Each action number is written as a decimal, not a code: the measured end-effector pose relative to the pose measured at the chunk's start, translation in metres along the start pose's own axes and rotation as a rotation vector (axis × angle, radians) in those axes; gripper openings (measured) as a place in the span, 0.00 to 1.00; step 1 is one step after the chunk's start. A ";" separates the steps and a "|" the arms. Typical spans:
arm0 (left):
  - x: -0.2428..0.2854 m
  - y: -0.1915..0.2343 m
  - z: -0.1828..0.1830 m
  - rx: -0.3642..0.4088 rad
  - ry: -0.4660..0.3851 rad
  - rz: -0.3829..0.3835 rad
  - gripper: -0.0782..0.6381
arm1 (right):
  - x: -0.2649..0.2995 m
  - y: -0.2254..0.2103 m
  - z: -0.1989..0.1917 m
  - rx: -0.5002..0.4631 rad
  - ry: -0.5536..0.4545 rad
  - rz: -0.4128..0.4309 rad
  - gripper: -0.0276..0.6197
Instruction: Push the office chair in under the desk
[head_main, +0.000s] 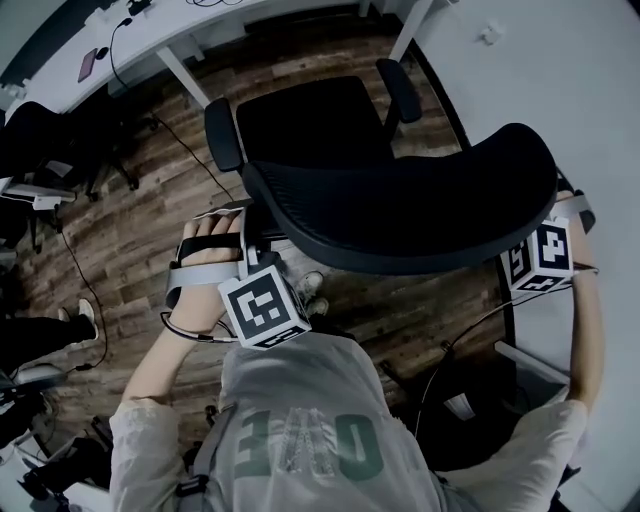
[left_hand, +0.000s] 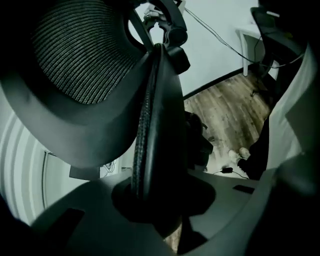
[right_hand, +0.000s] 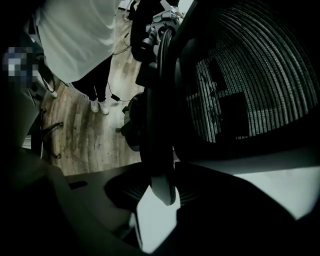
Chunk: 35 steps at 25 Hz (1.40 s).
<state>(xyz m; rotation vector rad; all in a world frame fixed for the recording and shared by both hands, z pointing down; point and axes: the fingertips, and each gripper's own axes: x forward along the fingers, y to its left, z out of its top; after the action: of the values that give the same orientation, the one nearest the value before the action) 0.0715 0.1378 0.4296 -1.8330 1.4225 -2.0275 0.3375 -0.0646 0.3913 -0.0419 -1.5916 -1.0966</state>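
A black office chair stands in front of me, its seat (head_main: 310, 120) facing away and its curved mesh backrest (head_main: 400, 205) nearest. My left gripper (head_main: 250, 240) is at the backrest's left edge. In the left gripper view the backrest's rim (left_hand: 150, 125) runs down between the jaws of the left gripper (left_hand: 160, 202), which look clamped on it. My right gripper (right_hand: 157, 200) straddles the right rim (right_hand: 160, 150), with a sliver of light beside the rim. In the head view only its marker cube (head_main: 540, 258) shows, behind the backrest. A white desk (head_main: 520, 70) lies beyond the chair at the right.
A second white desk (head_main: 150, 35) with a cable and a phone runs along the far left. Other dark chairs (head_main: 40, 150) stand at the left on the wood floor (head_main: 150, 230). Cables trail across the floor. A person's legs (right_hand: 97, 90) stand nearby.
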 end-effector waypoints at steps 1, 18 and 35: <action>0.001 0.000 0.001 -0.007 -0.003 -0.004 0.24 | 0.000 0.000 0.000 0.000 -0.004 0.002 0.28; 0.070 0.079 -0.012 -0.012 0.013 0.009 0.24 | 0.063 -0.068 0.002 -0.008 -0.069 -0.057 0.28; 0.229 0.273 -0.034 0.000 0.034 -0.005 0.24 | 0.217 -0.264 -0.004 -0.012 -0.076 -0.001 0.27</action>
<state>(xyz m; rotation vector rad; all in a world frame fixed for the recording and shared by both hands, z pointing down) -0.1614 -0.1342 0.4314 -1.8132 1.4279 -2.0708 0.1172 -0.3263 0.4000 -0.0916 -1.6533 -1.1170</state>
